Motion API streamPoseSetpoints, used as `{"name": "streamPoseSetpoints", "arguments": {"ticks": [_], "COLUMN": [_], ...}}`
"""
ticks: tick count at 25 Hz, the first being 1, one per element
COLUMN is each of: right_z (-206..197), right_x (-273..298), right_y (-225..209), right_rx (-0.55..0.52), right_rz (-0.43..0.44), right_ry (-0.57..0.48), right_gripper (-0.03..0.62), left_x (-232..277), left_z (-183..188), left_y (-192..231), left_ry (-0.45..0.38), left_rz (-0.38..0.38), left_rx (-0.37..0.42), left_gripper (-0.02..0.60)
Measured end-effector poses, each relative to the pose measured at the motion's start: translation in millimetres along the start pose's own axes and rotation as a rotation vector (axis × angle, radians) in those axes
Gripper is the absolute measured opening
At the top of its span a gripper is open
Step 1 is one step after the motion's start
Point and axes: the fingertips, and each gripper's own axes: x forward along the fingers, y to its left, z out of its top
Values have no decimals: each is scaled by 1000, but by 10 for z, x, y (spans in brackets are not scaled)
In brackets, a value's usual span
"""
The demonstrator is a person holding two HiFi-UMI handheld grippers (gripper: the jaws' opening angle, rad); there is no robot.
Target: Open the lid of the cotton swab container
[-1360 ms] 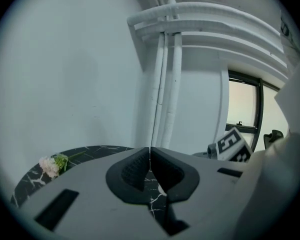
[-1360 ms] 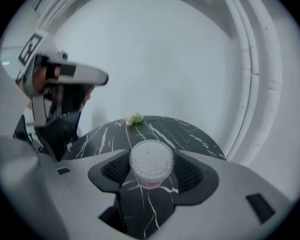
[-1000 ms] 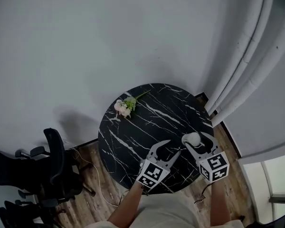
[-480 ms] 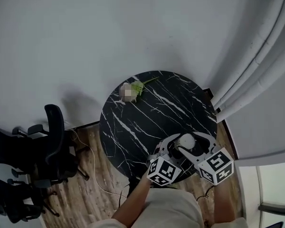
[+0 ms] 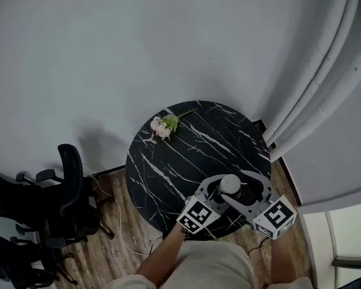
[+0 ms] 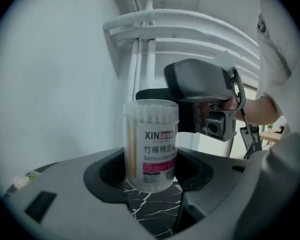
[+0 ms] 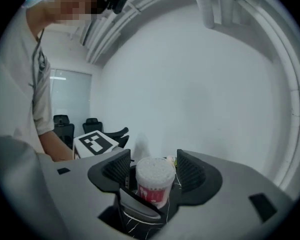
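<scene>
Your left gripper is clamped on the lower body of the clear cotton swab container, which stands upright near the front edge of the black marble table. Your right gripper has its jaws spread wide, flanking the container's top without touching it.

Light in the head view is soft, even and rather dim. The wall reads flat grey, with a faint shadow left of centre and a bright patch at lower right. Both gripper views are round fisheye pictures with black corners and bowed lines near the rim. The near jaws look soft, while the label on the cotton swab container is sharp.
</scene>
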Motion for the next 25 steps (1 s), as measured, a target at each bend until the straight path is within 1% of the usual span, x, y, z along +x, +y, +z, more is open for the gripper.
{"name": "streamPoseSetpoints", "arguments": {"ticks": [2, 5, 10, 12, 15, 18, 21, 25], "right_z": [26, -32, -119, -138, -154, -194, -223, -231], "right_x": [-31, -42, -33, -31, -46, -53, -55, -71], "right_y": [21, -11, 26, 27, 34, 16, -10, -24], "right_rx": [-39, -86, -114, -126, -111, -63, -23, 3], "right_rz": [17, 1, 31, 31, 24, 16, 25, 33], "right_ry": [-15, 8, 28, 26, 26, 53, 75, 88], "right_gripper": [291, 291, 291, 291, 291, 291, 291, 291], "left_x": [-10, -12, 40, 58, 54, 57, 72, 83], "left_z": [1, 16, 38, 28, 11, -9, -17, -22], "left_y": [1, -37, -204, -222, -233, -228, -227, -238], "left_ry": [-3, 6, -11, -10, -7, -5, -6, 0], "left_rz": [-30, -36, -56, -53, -41, -33, -39, -43], "left_rx": [-7, 16, 0, 1, 11, 16, 10, 17], "left_gripper": [267, 266, 267, 266, 265, 265, 265, 265]}}
